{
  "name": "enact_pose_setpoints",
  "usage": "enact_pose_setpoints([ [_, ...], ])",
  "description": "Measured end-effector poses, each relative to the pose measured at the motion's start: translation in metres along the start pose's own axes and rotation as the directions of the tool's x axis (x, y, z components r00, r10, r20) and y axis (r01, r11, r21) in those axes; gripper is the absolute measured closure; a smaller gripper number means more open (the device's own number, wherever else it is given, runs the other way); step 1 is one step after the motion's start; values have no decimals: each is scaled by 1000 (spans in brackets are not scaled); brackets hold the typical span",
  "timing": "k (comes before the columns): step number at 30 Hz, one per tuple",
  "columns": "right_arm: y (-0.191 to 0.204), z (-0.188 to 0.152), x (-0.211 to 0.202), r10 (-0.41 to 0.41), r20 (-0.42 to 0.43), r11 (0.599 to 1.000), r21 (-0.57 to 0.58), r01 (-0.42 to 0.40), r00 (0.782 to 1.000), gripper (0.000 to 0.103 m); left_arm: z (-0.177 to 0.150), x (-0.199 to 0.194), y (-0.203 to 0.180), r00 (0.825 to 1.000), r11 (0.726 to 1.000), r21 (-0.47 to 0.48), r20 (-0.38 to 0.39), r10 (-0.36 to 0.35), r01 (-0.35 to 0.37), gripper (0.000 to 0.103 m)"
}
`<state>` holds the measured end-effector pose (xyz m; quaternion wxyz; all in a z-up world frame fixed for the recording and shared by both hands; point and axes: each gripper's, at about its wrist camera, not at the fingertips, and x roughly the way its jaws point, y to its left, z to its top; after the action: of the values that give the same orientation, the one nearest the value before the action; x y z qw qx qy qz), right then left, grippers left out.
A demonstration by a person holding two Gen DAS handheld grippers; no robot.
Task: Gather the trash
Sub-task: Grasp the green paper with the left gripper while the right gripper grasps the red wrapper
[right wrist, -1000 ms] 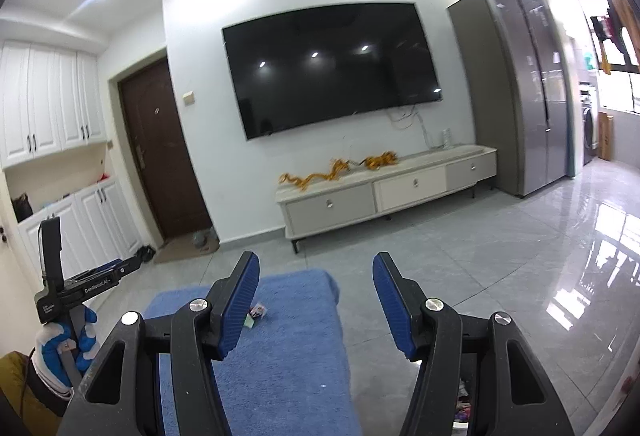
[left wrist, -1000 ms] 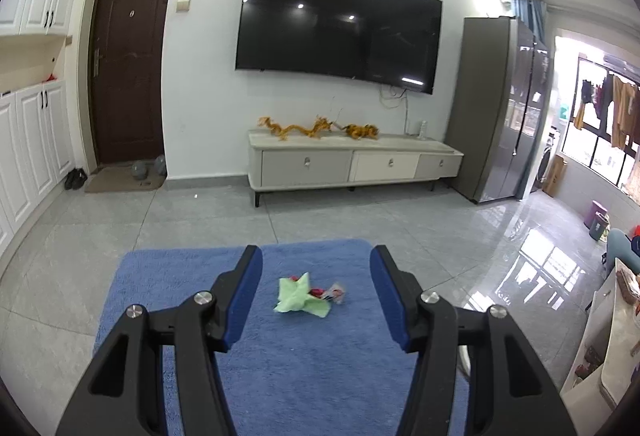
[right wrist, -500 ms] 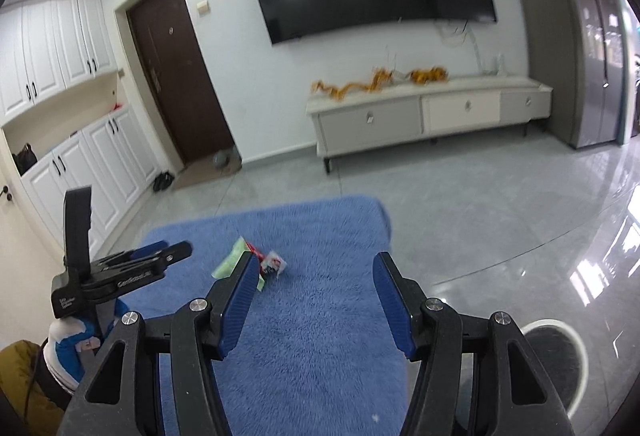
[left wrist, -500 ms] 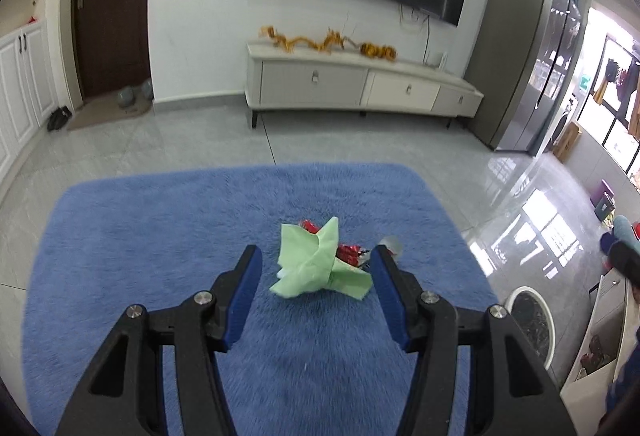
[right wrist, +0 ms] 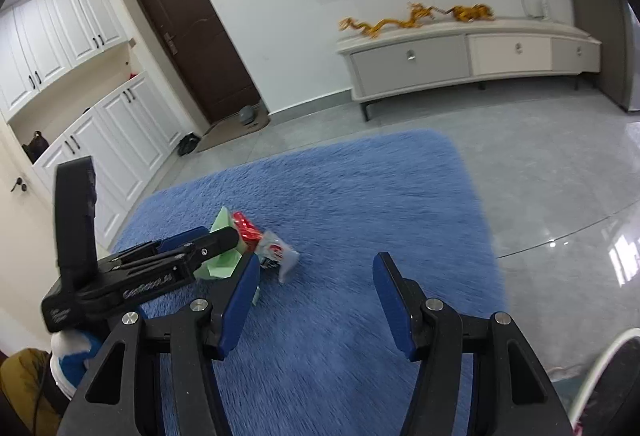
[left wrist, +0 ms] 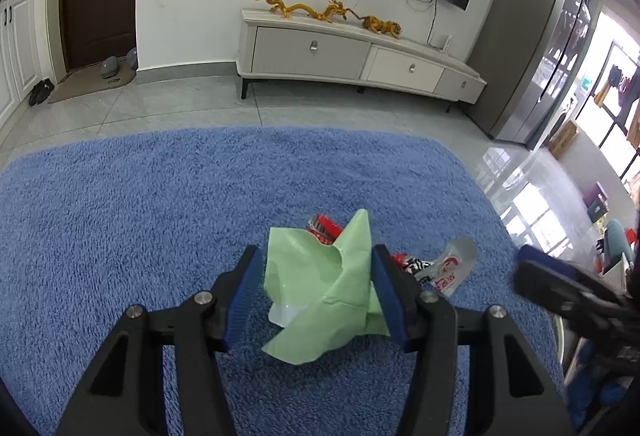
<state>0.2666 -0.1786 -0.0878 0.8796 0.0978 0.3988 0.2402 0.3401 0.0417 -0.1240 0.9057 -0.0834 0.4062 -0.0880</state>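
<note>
A crumpled light-green paper (left wrist: 320, 284) lies on the blue rug (left wrist: 160, 216). A red wrapper (left wrist: 325, 227) peeks out behind it, and a silver-and-red wrapper (left wrist: 450, 268) lies to its right. My left gripper (left wrist: 316, 292) is open and low over the rug, its blue pads either side of the green paper. In the right wrist view the left gripper (right wrist: 200, 248) covers part of the green paper (right wrist: 222, 226), with the red wrapper (right wrist: 246, 228) and silver wrapper (right wrist: 278, 254) beside it. My right gripper (right wrist: 316, 300) is open and empty above the rug, right of the trash.
A white-rimmed bin (right wrist: 600, 376) shows at the right wrist view's lower right corner. A low TV cabinet (left wrist: 352, 52) stands against the far wall, a grey fridge (left wrist: 536, 48) to its right. White cupboards (right wrist: 100, 140) and a brown door (right wrist: 200, 36) are on the left.
Both grippers have dropped and tilted toward the rug. The left gripper has moved forward until its pads flank the green paper. The right gripper has come closer to the trash.
</note>
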Motion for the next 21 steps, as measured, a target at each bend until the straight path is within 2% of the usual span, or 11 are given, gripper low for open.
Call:
enact_pose_setpoints([
  [6,5,5,32,63,-31,998,28,-62,998,54,-13,-5,10,998,997,-34,4,-63,63,50],
  [9,7,4,42,92,-54,995,35,-90,994,66,-15,-9,10,997,997,-31,4,-77,77,52],
  [11,8,3,45,106,-67,994,31,-104,992,72,-19,-11,8,996,996,-19,-1,-87,87,57],
  [14,8,3,43,113,-68,994,20,-111,991,75,-23,-14,1,994,994,4,-8,-105,105,68],
  [21,1,-4,27,124,-54,992,32,-122,991,77,-31,-30,-14,996,992,82,12,-94,92,85],
])
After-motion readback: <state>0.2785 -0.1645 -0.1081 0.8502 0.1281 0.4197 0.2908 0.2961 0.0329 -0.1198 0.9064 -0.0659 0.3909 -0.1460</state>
